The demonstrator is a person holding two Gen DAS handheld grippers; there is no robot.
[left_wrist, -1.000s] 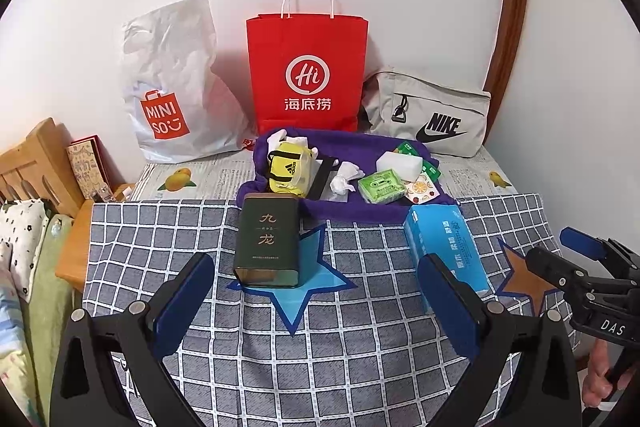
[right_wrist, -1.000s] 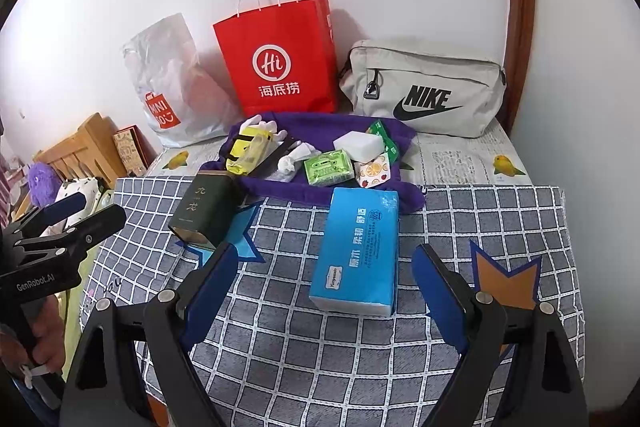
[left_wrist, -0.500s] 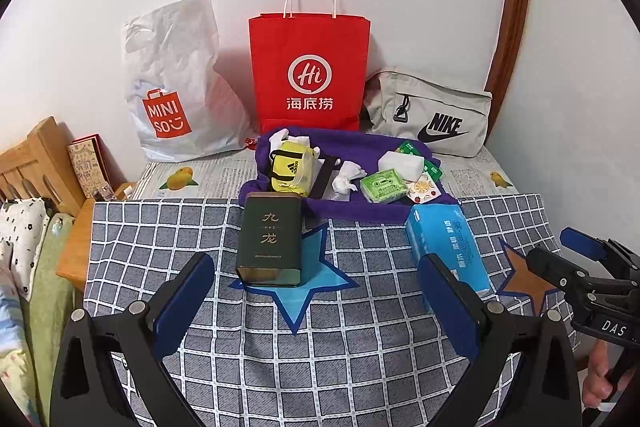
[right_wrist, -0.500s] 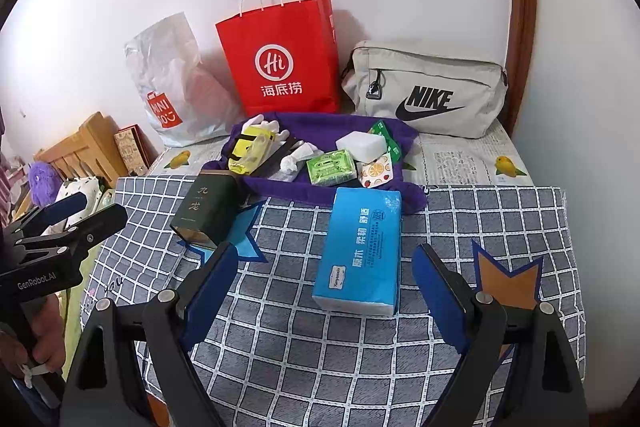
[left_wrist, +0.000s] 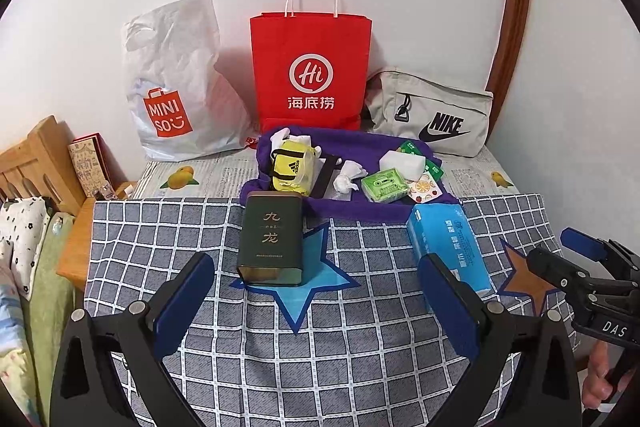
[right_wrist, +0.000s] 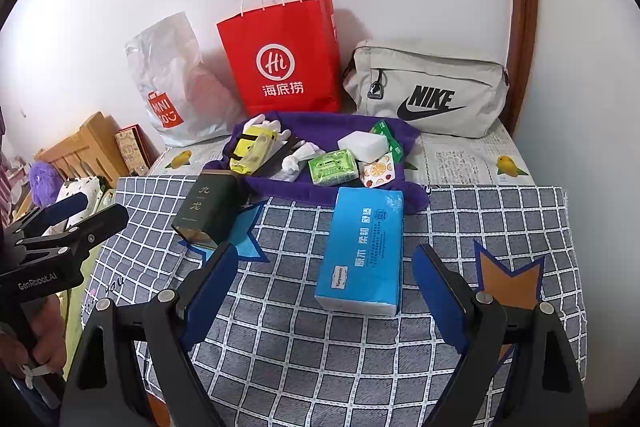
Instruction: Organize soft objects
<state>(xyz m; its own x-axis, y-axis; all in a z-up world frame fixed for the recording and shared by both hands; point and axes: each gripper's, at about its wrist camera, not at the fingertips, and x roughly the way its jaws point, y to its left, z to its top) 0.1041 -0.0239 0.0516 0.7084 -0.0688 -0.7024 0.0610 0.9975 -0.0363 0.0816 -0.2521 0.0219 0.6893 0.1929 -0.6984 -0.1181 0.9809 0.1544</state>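
A purple towel (left_wrist: 360,211) (right_wrist: 328,125) lies at the table's back with small soft things on it: a yellow pouch (left_wrist: 290,171) (right_wrist: 252,151), a white sponge block (left_wrist: 402,163) (right_wrist: 364,145), a green tissue pack (left_wrist: 384,185) (right_wrist: 332,167) and a crumpled white tissue (left_wrist: 348,177). In front lie a blue tissue pack (left_wrist: 448,247) (right_wrist: 362,251) and a dark green tin (left_wrist: 272,239) (right_wrist: 204,211). My left gripper (left_wrist: 316,311) hangs open over the checked cloth, below the tin. My right gripper (right_wrist: 324,291) is open with the blue pack's near end between its fingers, untouched.
A white MINISO bag (left_wrist: 176,87), a red paper bag (left_wrist: 310,71) and a grey Nike pouch (left_wrist: 432,115) stand against the wall. The checked cloth (left_wrist: 320,367) covers the table's front. A wooden bed frame (left_wrist: 36,163) and bedding lie left of the table.
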